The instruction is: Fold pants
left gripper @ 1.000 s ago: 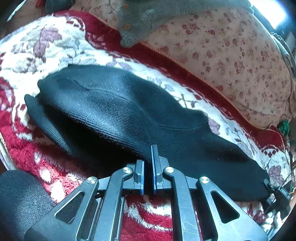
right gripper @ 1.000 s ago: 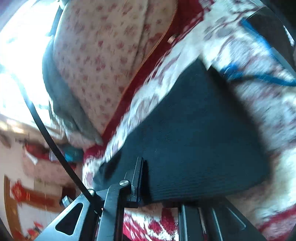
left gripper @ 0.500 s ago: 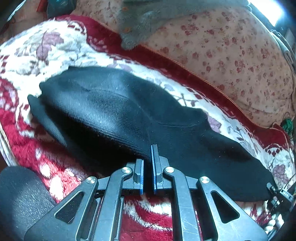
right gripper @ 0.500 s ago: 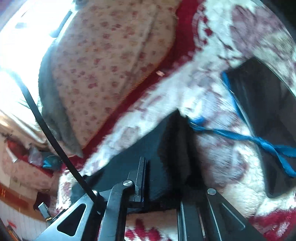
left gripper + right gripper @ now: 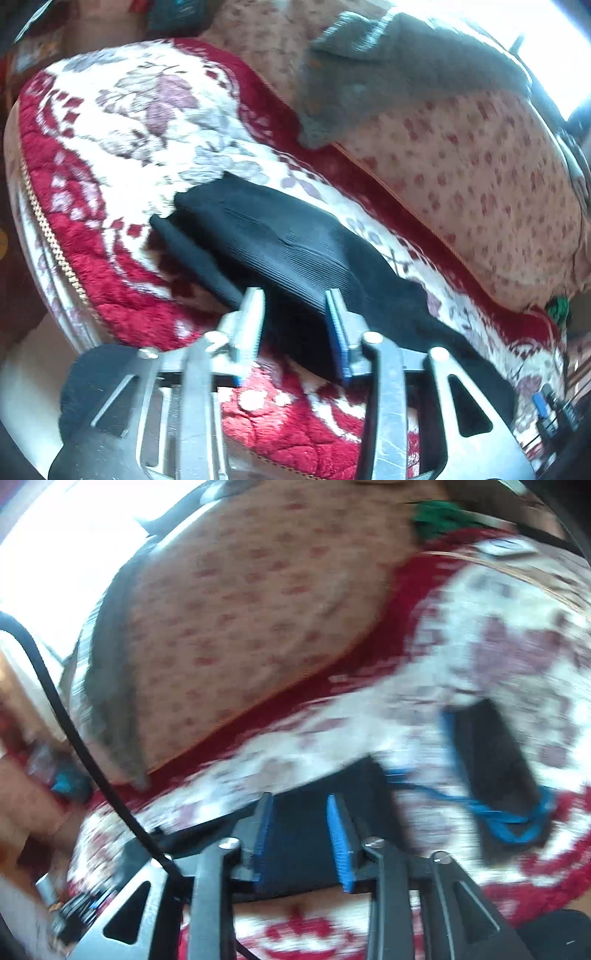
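Note:
The black ribbed pants (image 5: pixel 295 258) lie folded in a long strip on the red and white floral cushion (image 5: pixel 122 122). My left gripper (image 5: pixel 295 299) is open, its fingers on either side of the near edge of the pants. In the right wrist view the other end of the pants (image 5: pixel 332 801) lies between the blue pads of my right gripper (image 5: pixel 301 805), which is open too. Neither gripper holds the cloth.
A floral backrest pillow (image 5: pixel 480 177) with a grey cloth (image 5: pixel 388 74) on it runs behind the cushion. A black flat object with a blue cord (image 5: pixel 495 768) lies right of the pants. The cushion's zip edge (image 5: pixel 48 236) drops off at the left.
Both grippers have opened and let go of the pants edge. Both have drawn back a little, and the folded pants now rest on the cushion.

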### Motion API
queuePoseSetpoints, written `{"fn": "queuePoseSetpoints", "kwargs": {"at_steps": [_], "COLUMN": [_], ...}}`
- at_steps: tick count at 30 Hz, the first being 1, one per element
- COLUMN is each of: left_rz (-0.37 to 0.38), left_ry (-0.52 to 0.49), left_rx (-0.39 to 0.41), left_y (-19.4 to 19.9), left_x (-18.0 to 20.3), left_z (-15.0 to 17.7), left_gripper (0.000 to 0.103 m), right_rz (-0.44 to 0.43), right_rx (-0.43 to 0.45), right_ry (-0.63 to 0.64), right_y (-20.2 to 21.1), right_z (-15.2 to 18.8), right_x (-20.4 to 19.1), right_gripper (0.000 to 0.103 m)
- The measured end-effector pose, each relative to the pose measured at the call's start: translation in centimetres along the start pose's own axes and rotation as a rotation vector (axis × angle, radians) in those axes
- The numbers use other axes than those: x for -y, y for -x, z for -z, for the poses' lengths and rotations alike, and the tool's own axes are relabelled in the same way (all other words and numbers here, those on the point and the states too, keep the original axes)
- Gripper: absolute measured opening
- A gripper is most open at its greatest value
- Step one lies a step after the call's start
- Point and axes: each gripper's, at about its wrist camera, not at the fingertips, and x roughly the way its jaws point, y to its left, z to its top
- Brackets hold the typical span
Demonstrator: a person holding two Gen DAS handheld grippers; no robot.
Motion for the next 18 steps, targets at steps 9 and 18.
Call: {"fn": "queuePoseSetpoints", "kwargs": {"at_steps": [9, 18], "left_rz": [-0.027, -0.024], "left_ry": [0.088, 0.16], "left_rx": [-0.073, -0.111], "left_y": [-2.1, -5.2], "left_x": [-2.8, -4.4], "left_z": [-0.9, -2.6], "left_gripper": [0.037, 0.037], "right_rz": [-0.394, -0.422], "right_rx": [-0.37, -0.437], "right_ry": [0.348, 0.699], "right_y": [-13.4, -20.9], "right_z": [7.5, 14.1], "right_x": [-17.4, -27.4], "right_gripper": [0.037, 0.038]}}
